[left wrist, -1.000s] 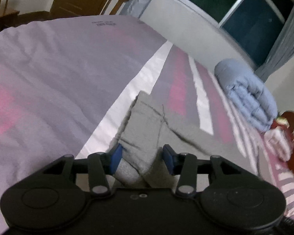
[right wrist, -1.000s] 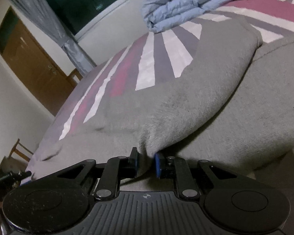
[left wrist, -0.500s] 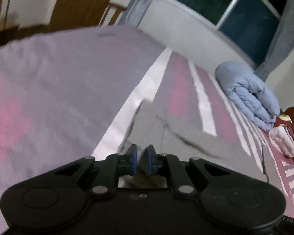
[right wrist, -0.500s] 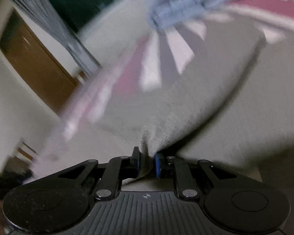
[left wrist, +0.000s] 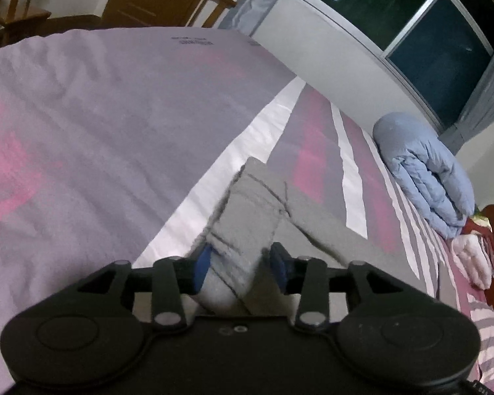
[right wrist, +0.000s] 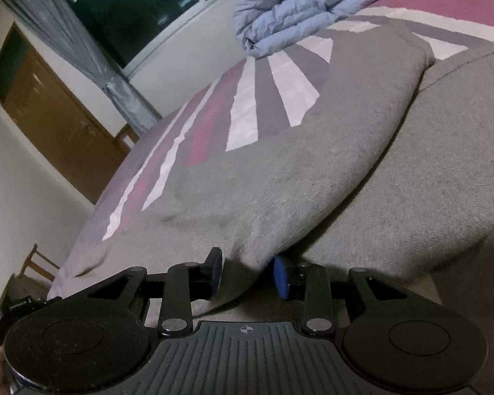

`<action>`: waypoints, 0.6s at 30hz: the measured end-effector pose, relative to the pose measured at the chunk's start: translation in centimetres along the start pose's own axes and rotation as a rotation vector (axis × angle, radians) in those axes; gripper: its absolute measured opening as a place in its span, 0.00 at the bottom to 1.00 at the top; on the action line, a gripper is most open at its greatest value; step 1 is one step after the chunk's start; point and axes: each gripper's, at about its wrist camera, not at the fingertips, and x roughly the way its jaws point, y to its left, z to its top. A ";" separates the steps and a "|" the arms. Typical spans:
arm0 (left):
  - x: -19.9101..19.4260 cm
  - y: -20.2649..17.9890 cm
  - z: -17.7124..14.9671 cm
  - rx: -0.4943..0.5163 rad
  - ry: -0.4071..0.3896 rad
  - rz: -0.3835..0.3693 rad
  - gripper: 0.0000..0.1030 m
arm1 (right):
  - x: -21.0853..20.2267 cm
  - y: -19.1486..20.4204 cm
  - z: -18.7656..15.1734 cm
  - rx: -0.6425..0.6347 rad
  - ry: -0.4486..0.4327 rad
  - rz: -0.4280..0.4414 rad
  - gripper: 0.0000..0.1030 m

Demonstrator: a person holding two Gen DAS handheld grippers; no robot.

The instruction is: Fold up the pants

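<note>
Half a second ago both claws were nipped tight on grey cloth; now each has its jaws spreading apart, with the cloth still lying between the blue pads.

The grey pants (left wrist: pixel 247 223) lie on the striped bedsheet (left wrist: pixel 82 125), straight ahead of the left claw (left wrist: pixel 239 265). From there a folded leg end runs away up the bed, its long axis leaning slightly left toward the white stripe, while the rest of the garment stretches off to the right. A rolled bit of that leg sits between the left claw's pads; the left pad brushes it, and the right pad stands just clear, so the grip is let go.

In the right wrist view the pants (right wrist: pixel 280 181) fill the space ahead of the right claw (right wrist: pixel 247 275). A thick folded edge sweeps from near its pads up to the right. Cloth droops between the parted pads, which no longer pinch it.

Beyond the pants, a folded blue quilt (left wrist: pixel 428 177) rests far ahead and right of the left claw. Small dark print shows at the sheet's far edge, too blurred to read.
</note>
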 end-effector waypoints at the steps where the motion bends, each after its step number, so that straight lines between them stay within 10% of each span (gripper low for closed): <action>1: 0.3 -0.2 0.1 0.014 0.004 0.011 0.38 | 0.1 0.1 0.1 -0.001 0.003 -0.001 0.33; 5: 1.5 -1.2 0.3 0.060 0.032 0.032 0.44 | 0.3 0.1 0.2 -0.001 0.013 -0.005 0.33; 9: 0.7 -2.3 0.1 0.156 -0.013 0.044 0.19 | 0.6 0.2 0.5 -0.001 0.013 -0.012 0.33; 11: -0.5 -3.0 0.1 0.185 -0.057 0.028 0.18 | 0.7 0.3 0.6 -0.003 0.013 -0.007 0.13; 18: -1.9 -2.9 0.2 0.240 -0.055 0.058 0.06 | -1.6 0.5 0.6 -0.060 -0.048 0.073 0.12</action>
